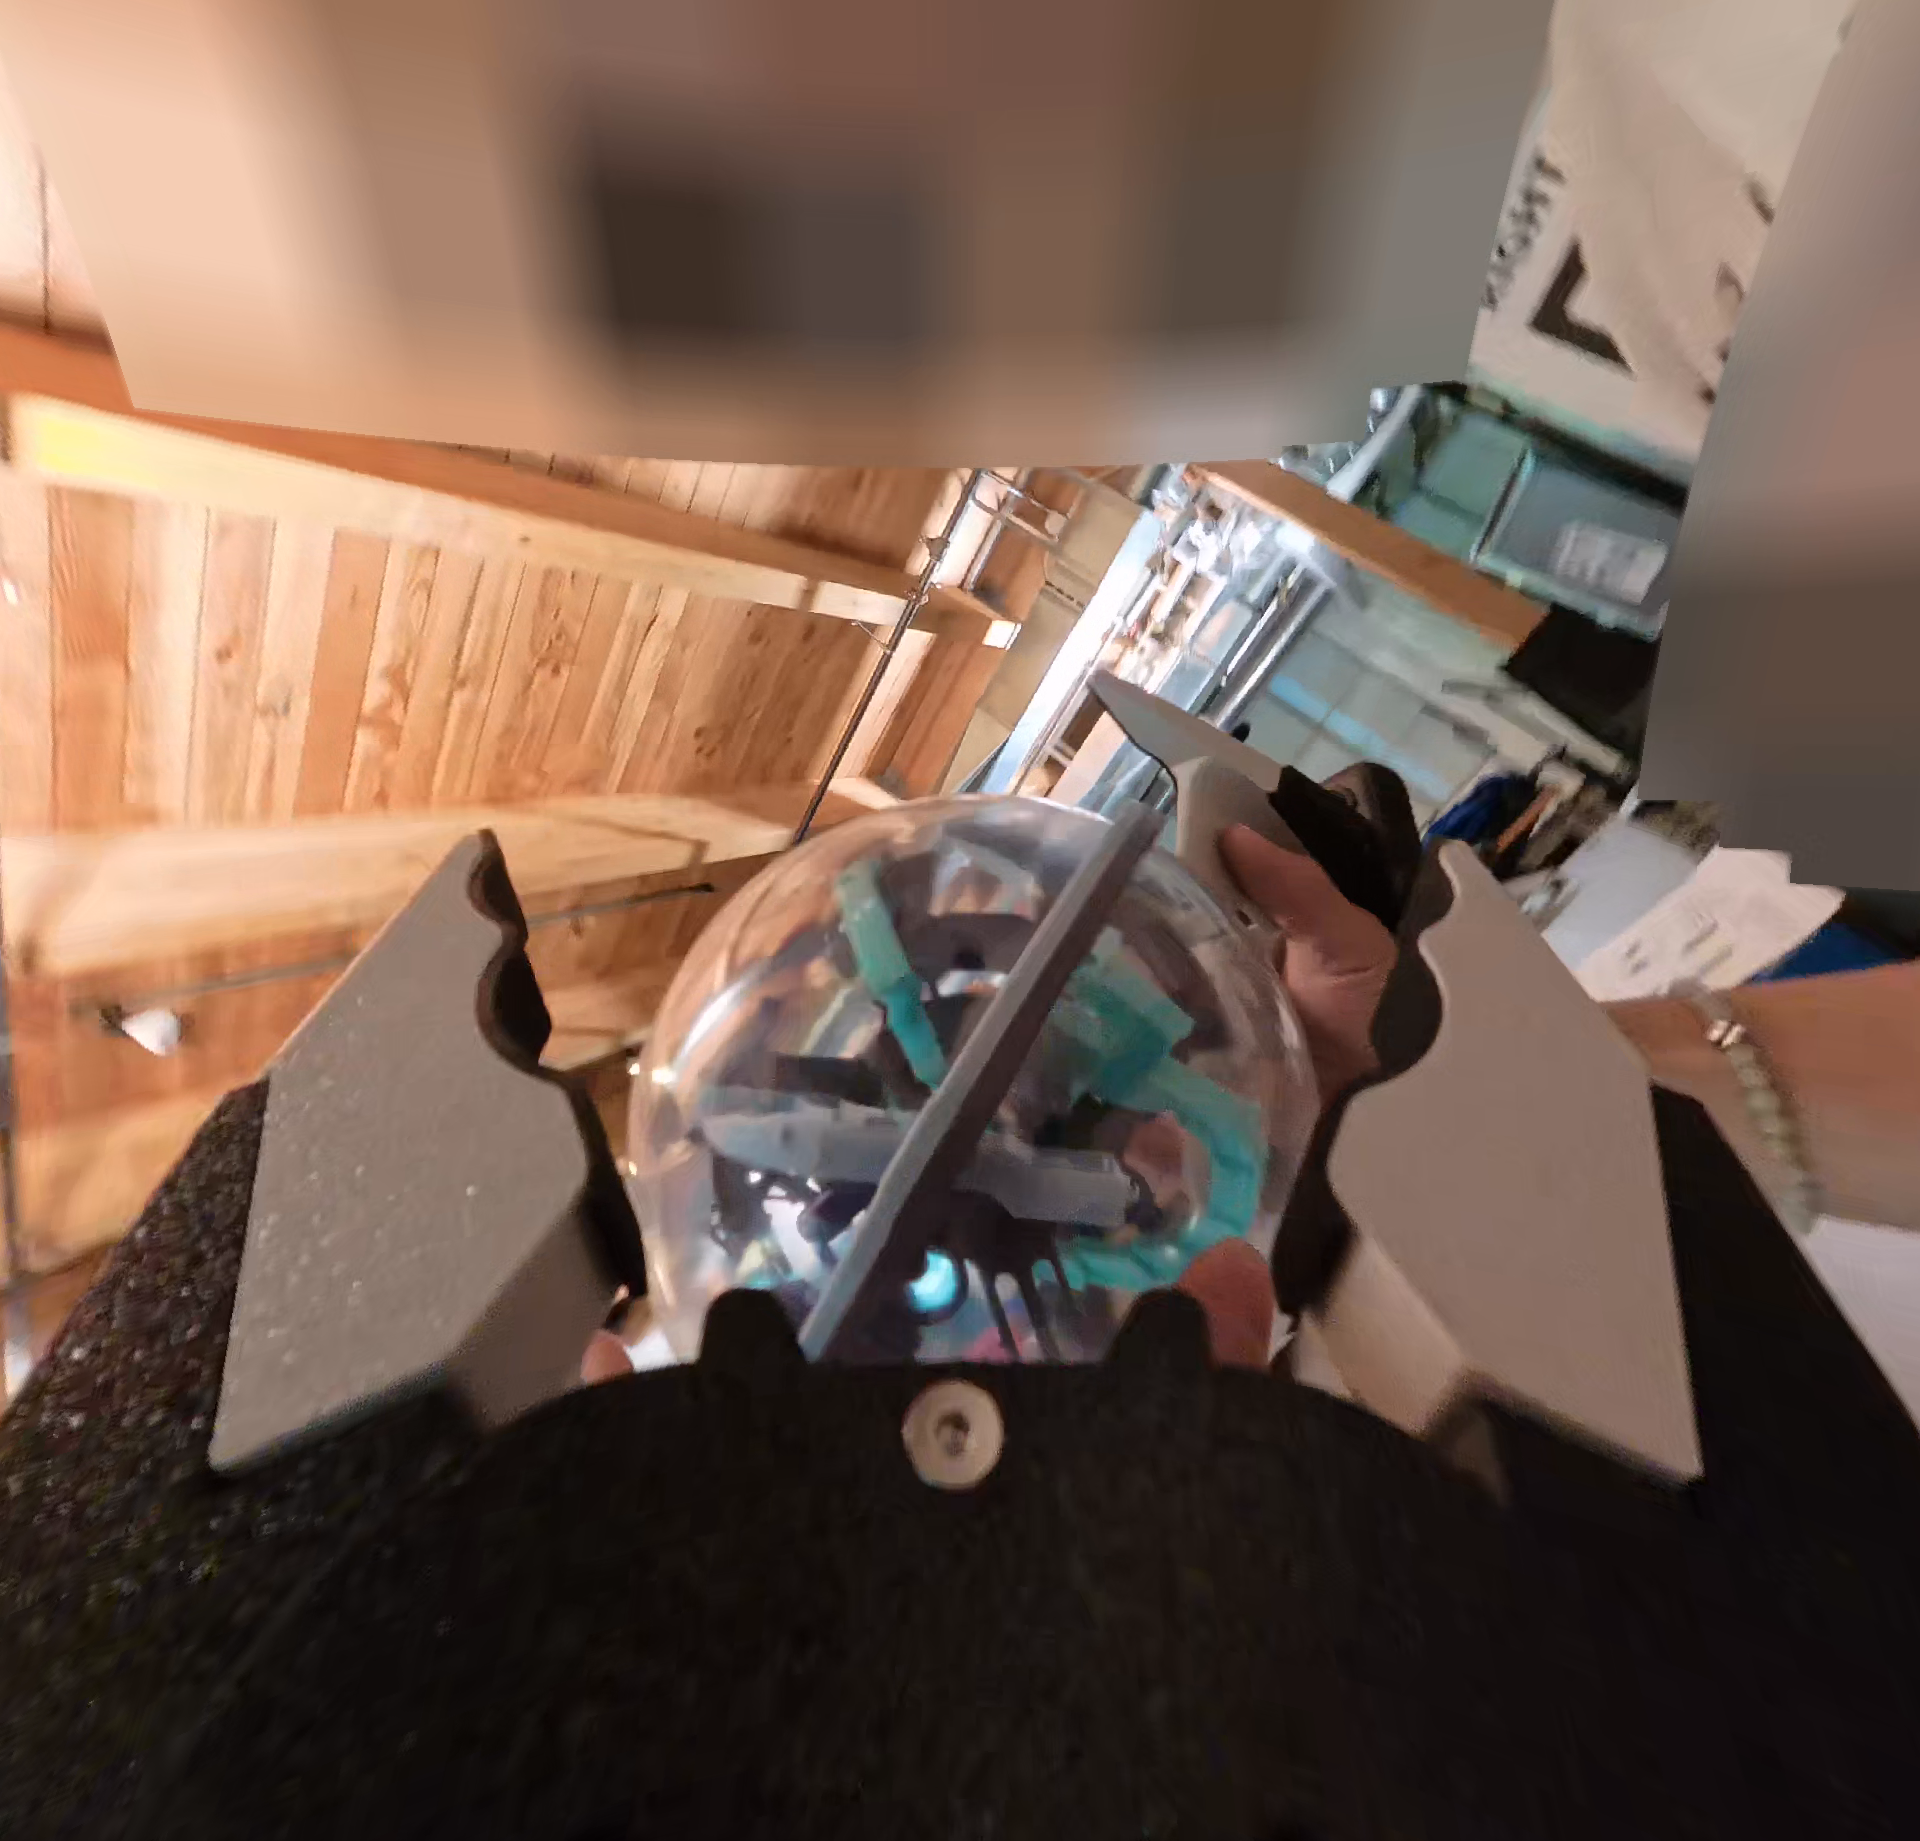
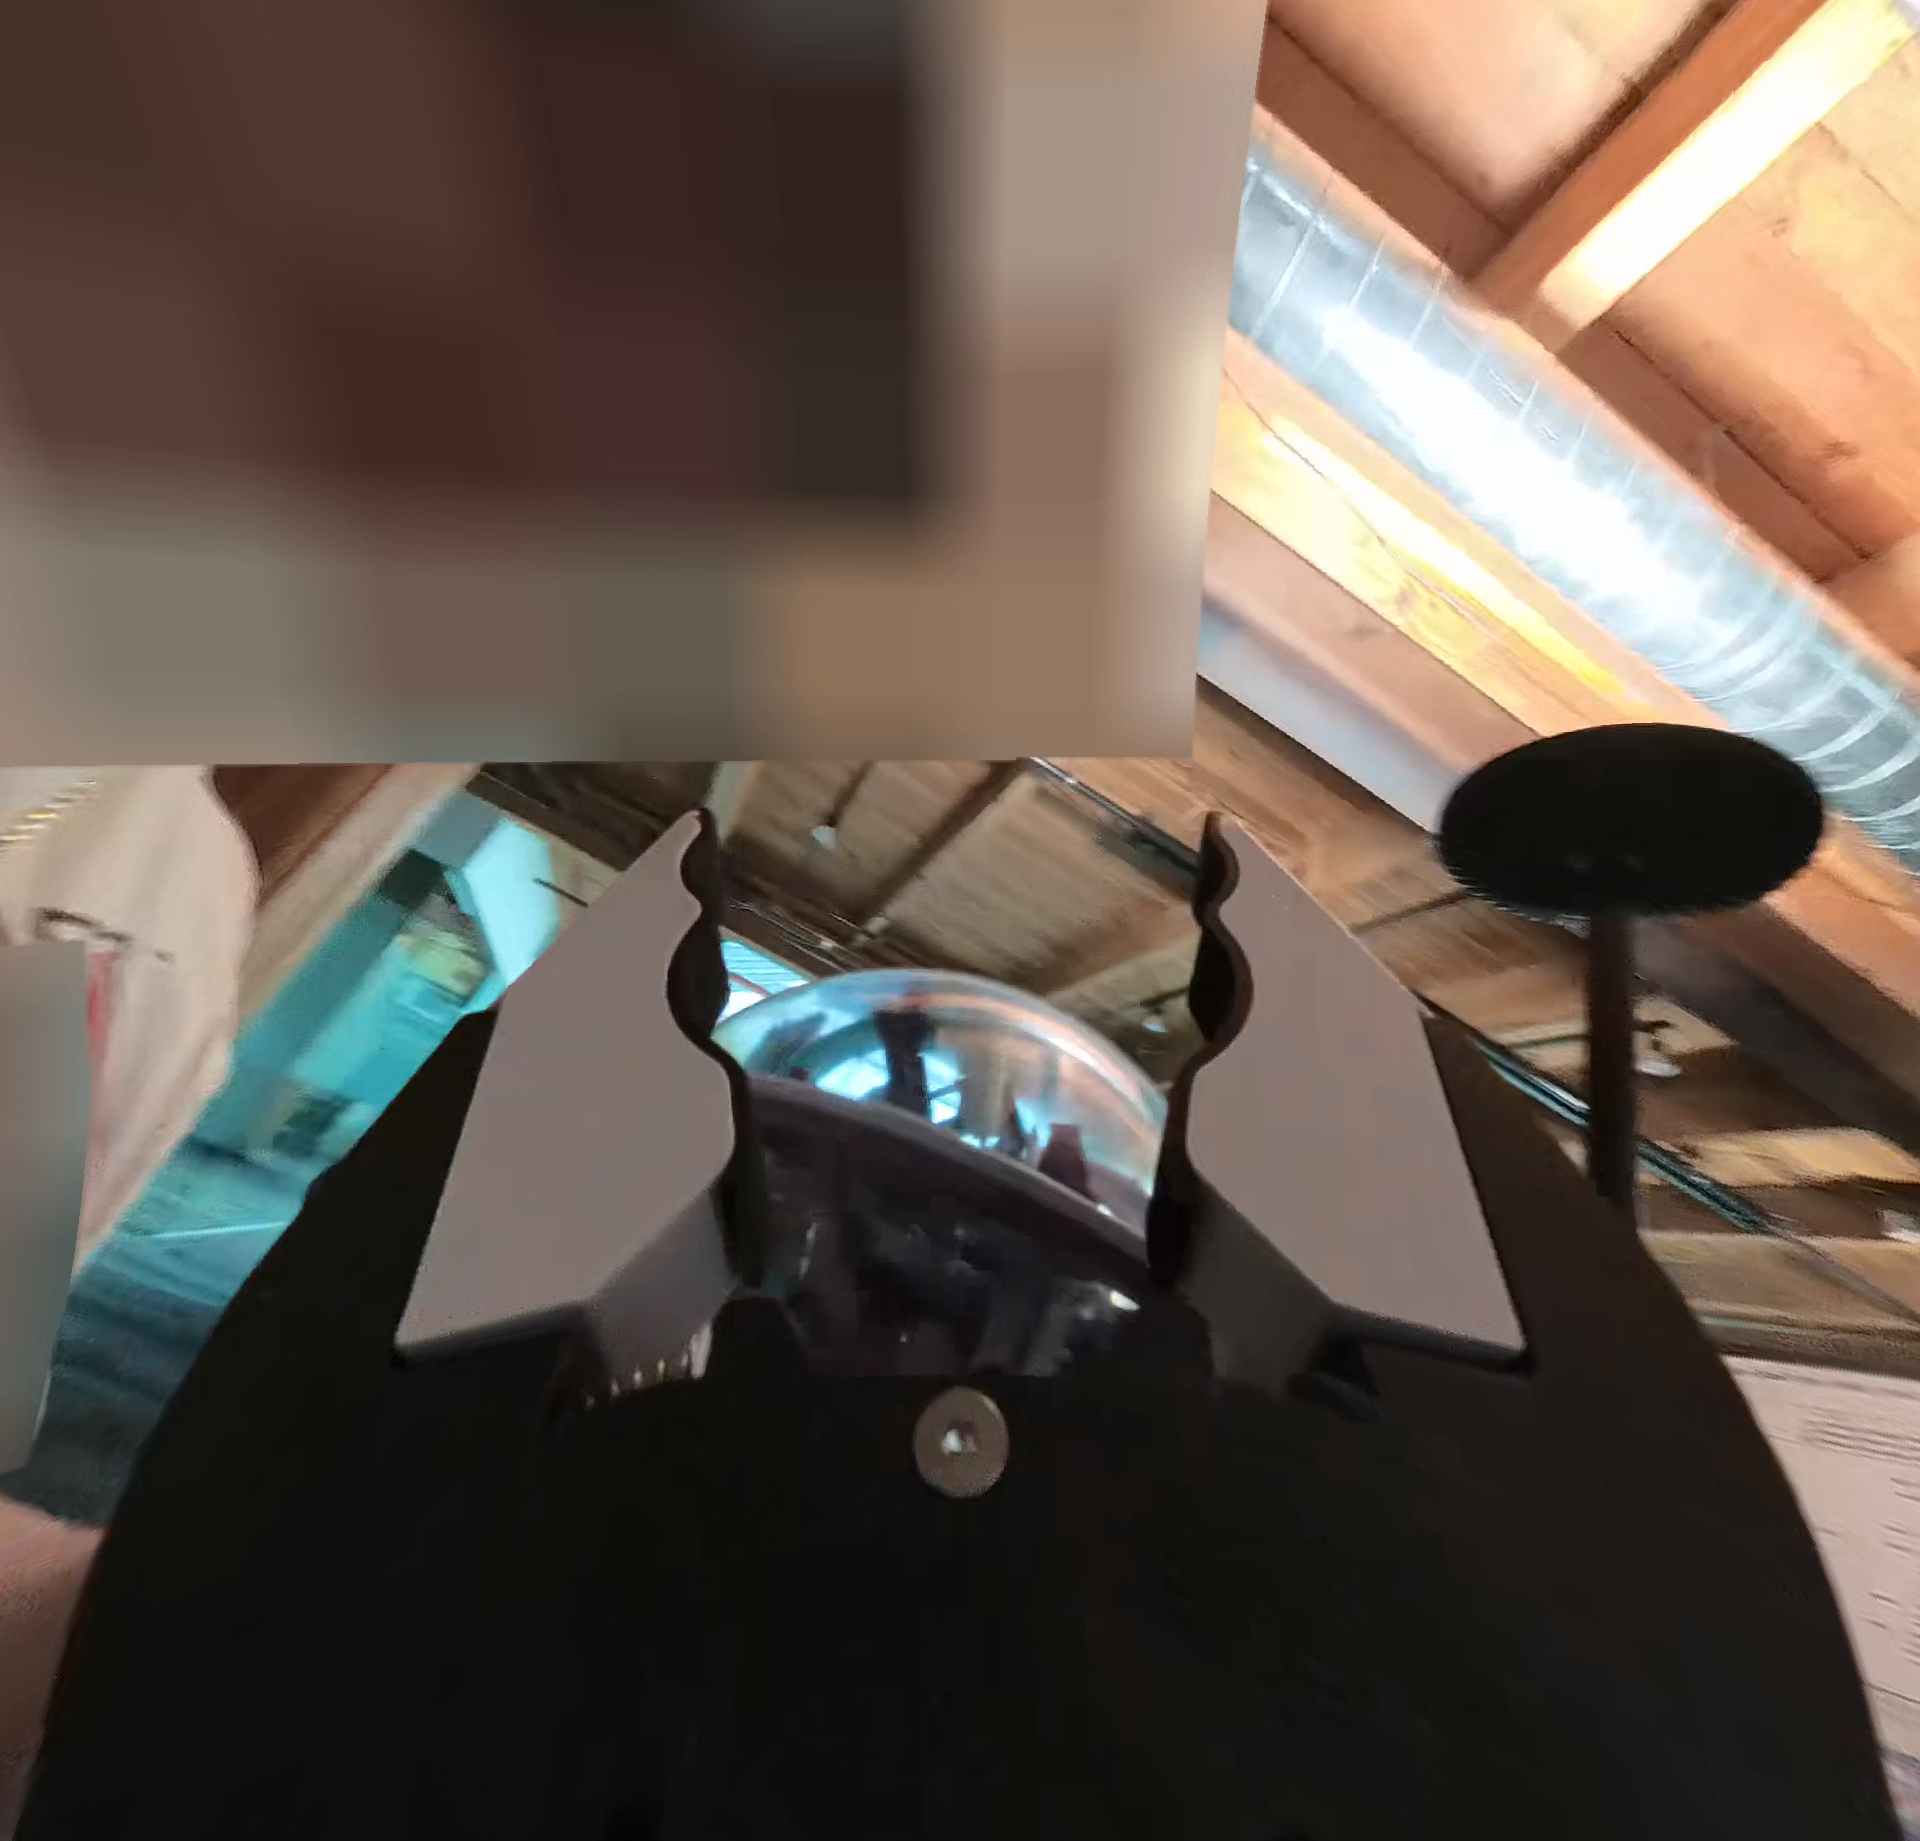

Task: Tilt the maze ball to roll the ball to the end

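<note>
In the left wrist view, the maze ball sits between the two fingers of the left gripper, close to its base. The fingers are spread wide; the right finger's dark pad lies against or just beside the clear shell, while a gap shows at the left finger, so whether this gripper clamps the ball cannot be told. The shell is clear, hard plastic with a grey band running around it and teal tracks inside. A bare hand shows behind the ball on the right, with fingertips visible under the shell, so the hand appears to bear part of the load. In the right wrist view, the right gripper has its fingers at a narrow setting, with the ball seated between them near the base and both wavy pads meeting the shell at the band; it appears to be gripping the ball. The ceiling and a silver duct fill the background, so this gripper points upward. Handling judgement: the ball is likely light and rigid, and its smooth curved shell is slippery. Take hold across the widest part, at the band, with moderate force, as thin clear plastic may crack. Tilt slowly; the small ball inside cannot be located in either view.
</note>
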`<state>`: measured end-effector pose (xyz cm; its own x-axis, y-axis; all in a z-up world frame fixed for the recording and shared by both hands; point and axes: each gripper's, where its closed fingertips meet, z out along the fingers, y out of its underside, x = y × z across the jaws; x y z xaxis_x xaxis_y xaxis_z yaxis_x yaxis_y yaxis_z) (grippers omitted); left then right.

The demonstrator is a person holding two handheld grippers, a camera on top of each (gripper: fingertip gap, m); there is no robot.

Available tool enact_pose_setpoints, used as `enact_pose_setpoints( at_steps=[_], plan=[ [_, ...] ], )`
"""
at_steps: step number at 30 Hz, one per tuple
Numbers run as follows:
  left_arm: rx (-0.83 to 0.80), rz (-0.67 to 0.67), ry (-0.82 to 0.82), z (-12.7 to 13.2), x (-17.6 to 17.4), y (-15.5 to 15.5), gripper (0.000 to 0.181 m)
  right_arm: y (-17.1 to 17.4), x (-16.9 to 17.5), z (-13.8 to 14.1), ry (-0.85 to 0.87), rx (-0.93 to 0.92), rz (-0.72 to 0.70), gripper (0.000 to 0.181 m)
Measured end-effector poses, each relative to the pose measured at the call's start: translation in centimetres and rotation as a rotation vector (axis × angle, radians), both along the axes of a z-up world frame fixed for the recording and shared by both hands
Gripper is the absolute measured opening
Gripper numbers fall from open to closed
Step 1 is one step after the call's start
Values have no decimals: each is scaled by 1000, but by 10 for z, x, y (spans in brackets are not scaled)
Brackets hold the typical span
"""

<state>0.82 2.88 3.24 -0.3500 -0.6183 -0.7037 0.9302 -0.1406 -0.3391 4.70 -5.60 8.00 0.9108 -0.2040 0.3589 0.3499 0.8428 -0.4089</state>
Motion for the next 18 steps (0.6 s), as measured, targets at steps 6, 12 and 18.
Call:
enact_pose_setpoints(
  at_steps=[6,12,18],
  plan=[
    [-293,-251,253,17,19,48,157,45,-13,10,-78,-182,-148,92],
    [-449,-321,319,21,23,68,157,54,-23,11,-134,-198,-129,90],
    [-518,-336,415,20,34,70,157,54,-24,5,-145,-216,-134,90]
  ],
)
